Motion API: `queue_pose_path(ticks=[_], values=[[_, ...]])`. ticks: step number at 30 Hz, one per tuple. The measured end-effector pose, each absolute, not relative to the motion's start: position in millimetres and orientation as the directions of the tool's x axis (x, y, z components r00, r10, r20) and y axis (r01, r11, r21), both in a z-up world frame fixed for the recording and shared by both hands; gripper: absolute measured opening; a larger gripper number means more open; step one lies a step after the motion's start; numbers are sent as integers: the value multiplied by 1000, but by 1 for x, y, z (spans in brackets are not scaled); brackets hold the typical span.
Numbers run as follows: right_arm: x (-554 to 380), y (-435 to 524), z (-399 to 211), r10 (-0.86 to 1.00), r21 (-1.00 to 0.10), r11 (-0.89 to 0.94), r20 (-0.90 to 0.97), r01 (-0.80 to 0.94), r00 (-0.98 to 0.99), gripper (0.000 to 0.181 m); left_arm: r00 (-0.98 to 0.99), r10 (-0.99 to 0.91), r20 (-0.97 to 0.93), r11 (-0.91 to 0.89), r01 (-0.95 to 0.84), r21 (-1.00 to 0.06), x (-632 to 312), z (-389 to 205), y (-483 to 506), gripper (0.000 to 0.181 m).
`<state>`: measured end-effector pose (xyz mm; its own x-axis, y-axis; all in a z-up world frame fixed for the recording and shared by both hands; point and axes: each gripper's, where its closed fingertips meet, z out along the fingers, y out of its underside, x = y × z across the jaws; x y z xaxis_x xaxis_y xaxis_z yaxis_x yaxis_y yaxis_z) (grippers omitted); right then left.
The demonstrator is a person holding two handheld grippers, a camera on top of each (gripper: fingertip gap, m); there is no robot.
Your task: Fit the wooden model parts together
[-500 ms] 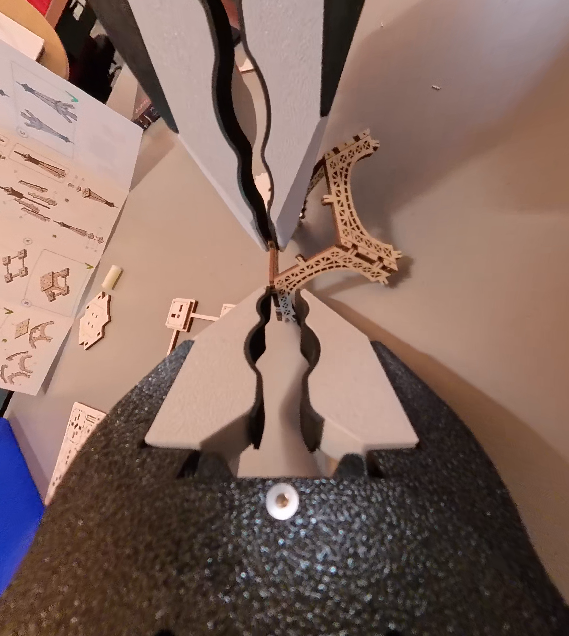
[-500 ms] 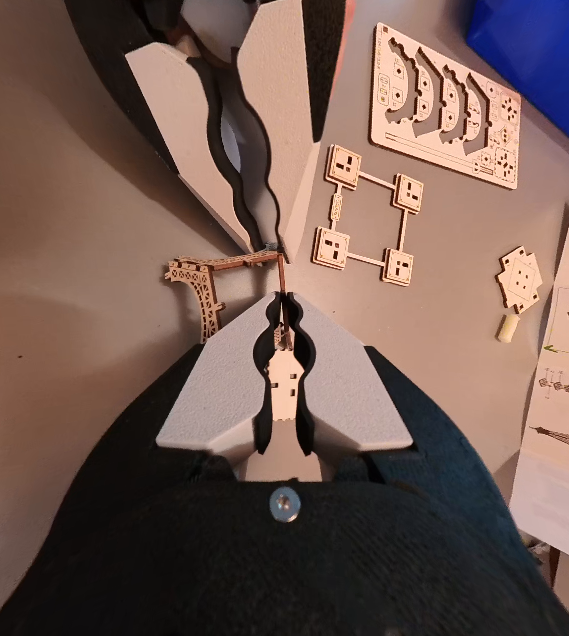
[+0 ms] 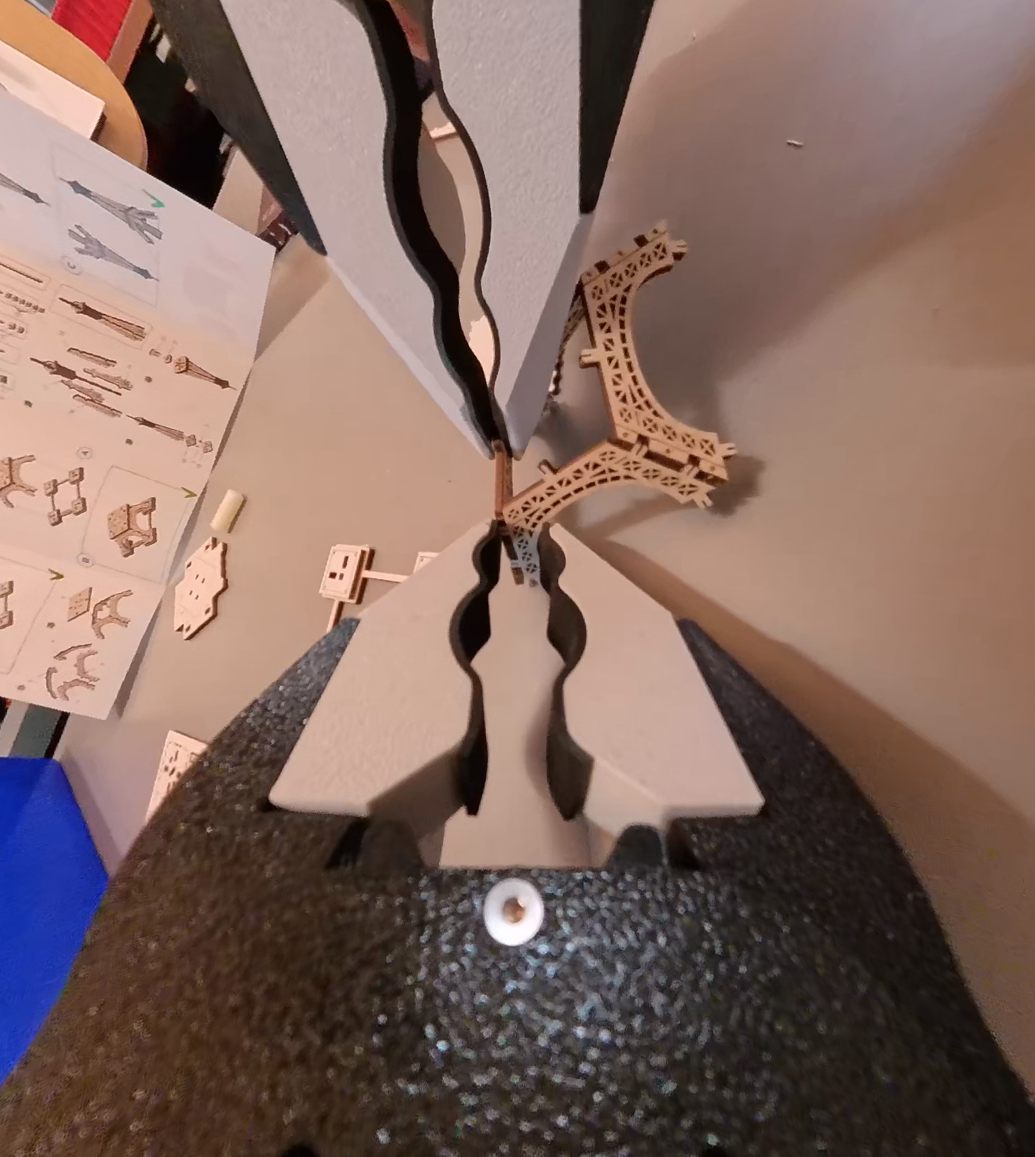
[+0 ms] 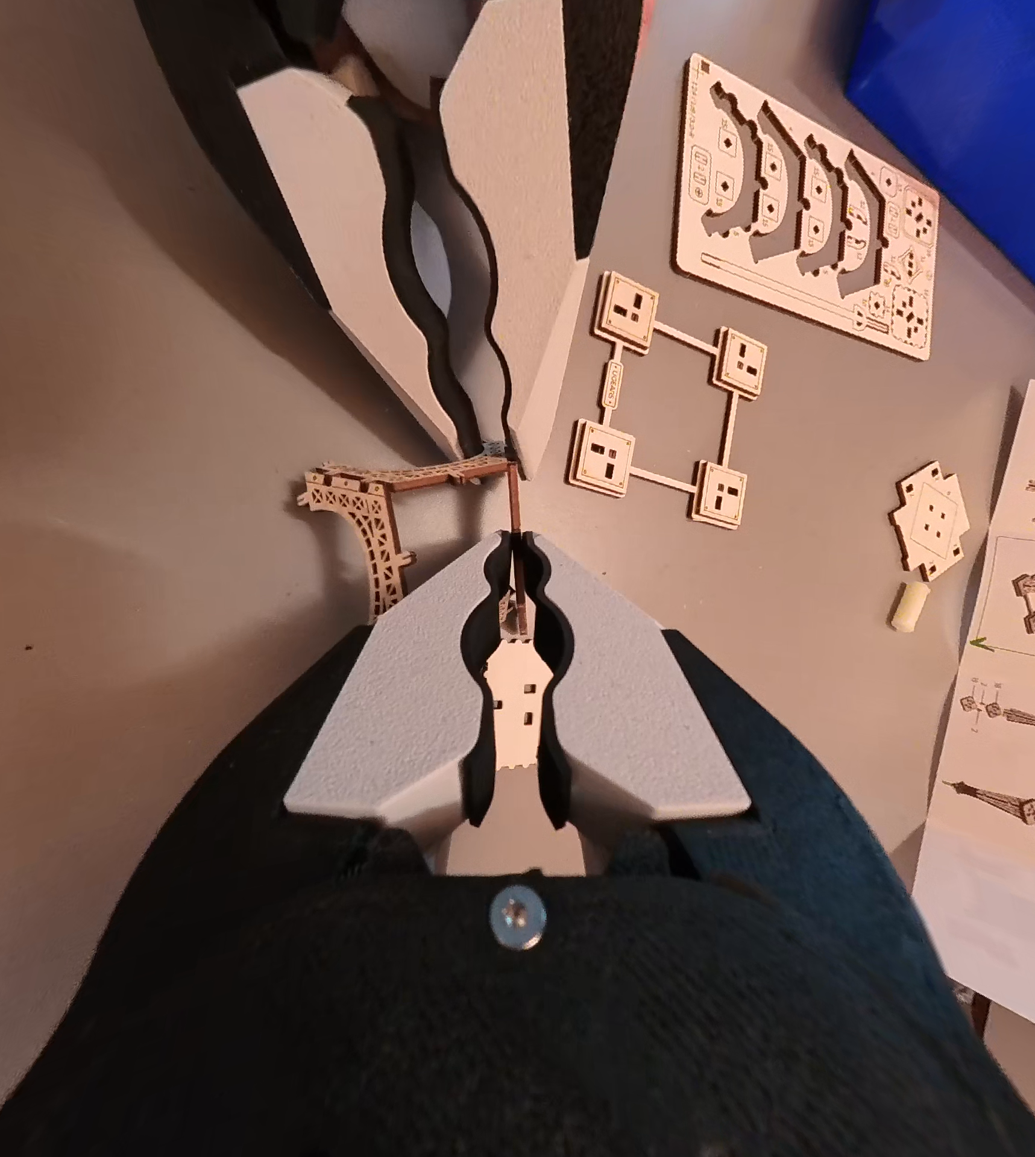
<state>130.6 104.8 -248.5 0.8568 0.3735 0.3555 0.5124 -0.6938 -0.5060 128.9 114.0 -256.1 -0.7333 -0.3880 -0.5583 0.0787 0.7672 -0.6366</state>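
Gripping latticed wooden arch [image 3: 627, 401] edge-on

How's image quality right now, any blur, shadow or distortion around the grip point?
Left wrist view: lattice arch assembly sharp, casting a soft shadow on the table; edges bend from wide-angle distortion. Right wrist view: flat plate bright and crisp between the fingers; the left gripper shades the joint.

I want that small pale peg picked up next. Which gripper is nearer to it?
Neither clearly: both grippers meet tip to tip at the lattice arch. The peg lies off to the right gripper's right and the left gripper's left.
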Motion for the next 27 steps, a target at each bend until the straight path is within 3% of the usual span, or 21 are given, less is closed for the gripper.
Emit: queue_pose_path(ticks=[1,6,9,12,18,27], values=[[131,105,-249,376,-504,-693,358,515,855,0,-733,-382,-562,772,81,-631,129,-256,114,9],[131,104,-248,402,-486,-674,390,556,828,0,-750,-393,-533,747,77,-660,129,-254,113,9],[134,107,-245,442,-480,-577,498,661,746,0,-730,-449,-515,725,39,-688,135,-250,120,27],[137,111,-239,431,-454,-486,619,747,657,0,-697,-483,-529,706,48,-707,138,-243,126,26],[139,120,-221,404,-260,-367,820,893,405,0,-635,-507,-583,689,107,-716,138,-228,132,23],[130,128,-206,415,-28,-305,896,952,159,0,-731,-472,-493,637,104,-764,128,-220,136,25]])
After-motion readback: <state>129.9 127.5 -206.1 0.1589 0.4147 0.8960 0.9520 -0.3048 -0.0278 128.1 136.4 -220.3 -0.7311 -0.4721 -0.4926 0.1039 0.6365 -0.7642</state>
